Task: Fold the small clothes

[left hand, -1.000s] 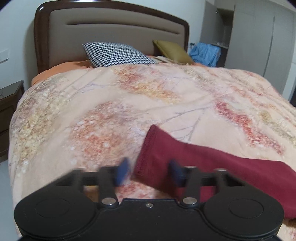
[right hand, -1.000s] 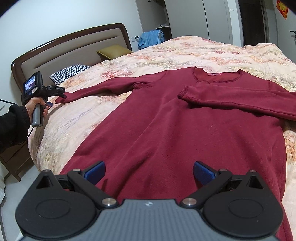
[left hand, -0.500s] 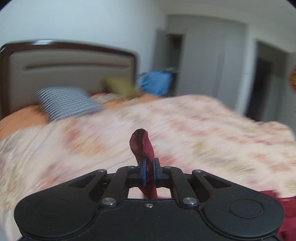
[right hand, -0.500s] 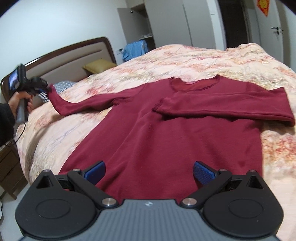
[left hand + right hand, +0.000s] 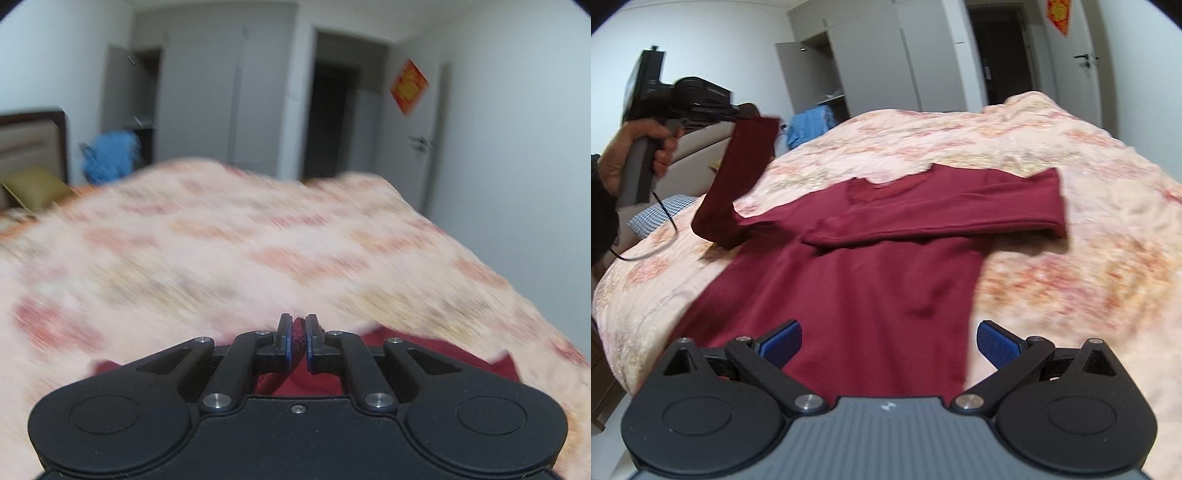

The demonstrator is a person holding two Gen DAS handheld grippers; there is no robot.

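A dark red long-sleeved top (image 5: 871, 280) lies flat on the bed, its right sleeve (image 5: 945, 218) folded across the chest. My left gripper (image 5: 298, 341) is shut on the cuff of the left sleeve (image 5: 738, 173). In the right wrist view a hand holds that left gripper (image 5: 753, 112) up high at the far left, and the sleeve hangs from it in a lifted strip. My right gripper (image 5: 888, 345) stands open just above the top's hem, nothing between its blue pads (image 5: 997, 345).
The floral quilt (image 5: 1071, 280) covers the whole bed. A checked pillow (image 5: 650, 218) and the headboard (image 5: 33, 144) are at the far left. Blue cloth (image 5: 110, 155) sits by the wardrobe (image 5: 871, 59). A door (image 5: 1078, 62) is behind the bed.
The left gripper closed on the sleeve cuff, then lifted it and swung it up and to the right over the bed. The right gripper shifted sideways along the hem and stayed open.
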